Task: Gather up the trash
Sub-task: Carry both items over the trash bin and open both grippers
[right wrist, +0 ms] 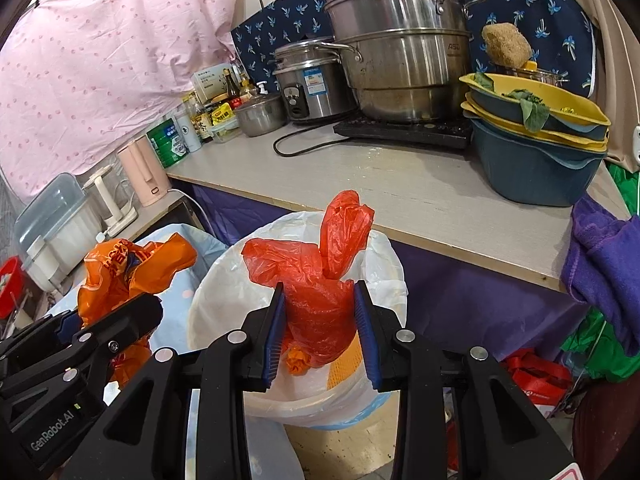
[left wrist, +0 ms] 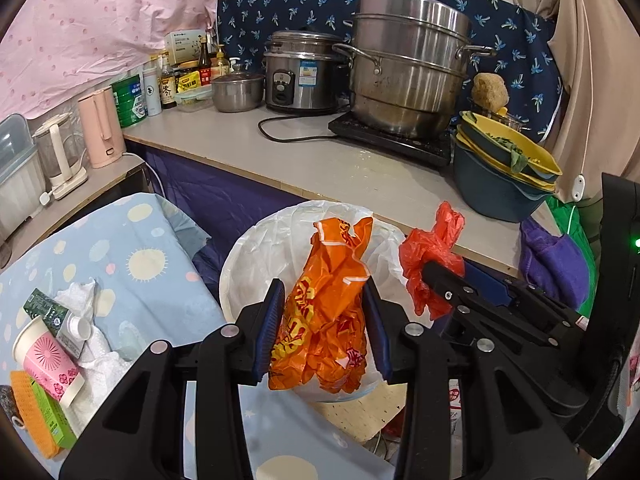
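We hold both bags over the lined bin (right wrist: 384, 264), below the counter (left wrist: 320, 168) at twelve o'clock, presumably so each falls in once released. Our left gripper (left wrist: 326, 332) pinches the orange bag (left wrist: 328, 312), whose print is too crumpled to read; our right gripper (right wrist: 320, 324) pinches the red bag (right wrist: 316, 304). "GenRobot.AI" shows on the left gripper's body at eight o'clock, "ASD" on the steamer pot (right wrist: 400, 60).

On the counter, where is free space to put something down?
The counter is bare along its front edge, between the black cord and the blue basin. Its back is crowded: bottles, rice cooker, steamer pot.
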Action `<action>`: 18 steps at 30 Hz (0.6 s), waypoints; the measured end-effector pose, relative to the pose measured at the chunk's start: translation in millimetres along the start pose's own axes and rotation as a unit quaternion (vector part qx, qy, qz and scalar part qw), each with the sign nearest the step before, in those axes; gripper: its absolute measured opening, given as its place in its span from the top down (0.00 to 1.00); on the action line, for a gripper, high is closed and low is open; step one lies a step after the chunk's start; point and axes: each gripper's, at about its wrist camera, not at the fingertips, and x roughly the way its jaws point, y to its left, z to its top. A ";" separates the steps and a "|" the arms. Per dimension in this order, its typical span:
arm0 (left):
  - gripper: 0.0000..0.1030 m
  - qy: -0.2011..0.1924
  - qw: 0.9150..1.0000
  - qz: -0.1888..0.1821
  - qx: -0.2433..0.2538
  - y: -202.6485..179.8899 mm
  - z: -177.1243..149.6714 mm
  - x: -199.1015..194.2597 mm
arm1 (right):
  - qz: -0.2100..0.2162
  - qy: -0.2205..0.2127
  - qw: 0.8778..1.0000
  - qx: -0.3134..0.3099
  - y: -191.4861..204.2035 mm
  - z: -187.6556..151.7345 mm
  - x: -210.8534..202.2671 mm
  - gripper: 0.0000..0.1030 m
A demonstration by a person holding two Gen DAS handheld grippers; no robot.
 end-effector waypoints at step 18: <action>0.62 0.027 1.000 0.011 -0.002 3.1 -2.2 44.2 | -0.013 0.028 1.000 -0.004 -0.2 -2.8 43.1 0.66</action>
